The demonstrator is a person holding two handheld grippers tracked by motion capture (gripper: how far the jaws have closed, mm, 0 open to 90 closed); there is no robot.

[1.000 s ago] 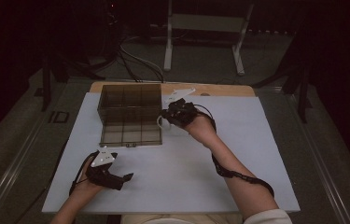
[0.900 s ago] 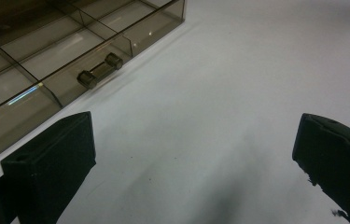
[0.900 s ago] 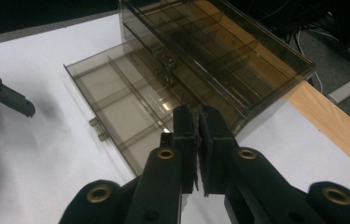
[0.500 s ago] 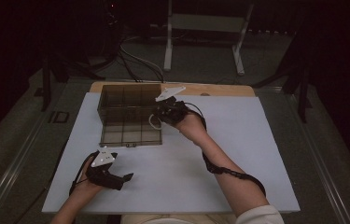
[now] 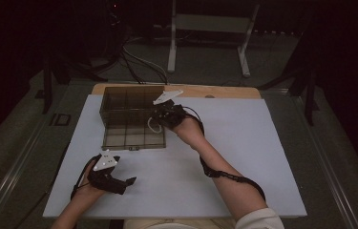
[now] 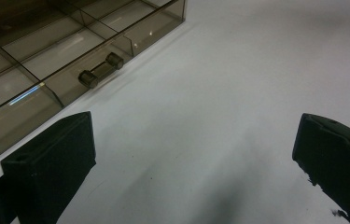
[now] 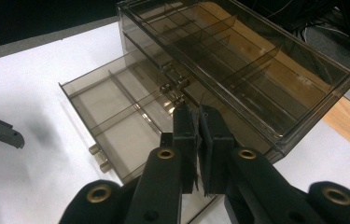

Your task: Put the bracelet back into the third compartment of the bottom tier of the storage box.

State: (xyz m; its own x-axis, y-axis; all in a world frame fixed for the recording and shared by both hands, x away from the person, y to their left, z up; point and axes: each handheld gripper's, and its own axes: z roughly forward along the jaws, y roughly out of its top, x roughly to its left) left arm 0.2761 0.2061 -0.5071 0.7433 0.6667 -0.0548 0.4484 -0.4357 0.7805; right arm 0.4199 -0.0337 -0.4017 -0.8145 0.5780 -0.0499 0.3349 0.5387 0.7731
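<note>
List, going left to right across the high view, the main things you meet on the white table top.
Left claw held low on the white table top → smoky drawer box, its lower drawer pulled out → right claw at the box's right side.

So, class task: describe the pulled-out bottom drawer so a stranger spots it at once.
Start at the white table, then find the smoky transparent organiser box at its far left. The bottom drawer juts out toward the person, open and divided into compartments, unlike the shut drawer above it.
</note>
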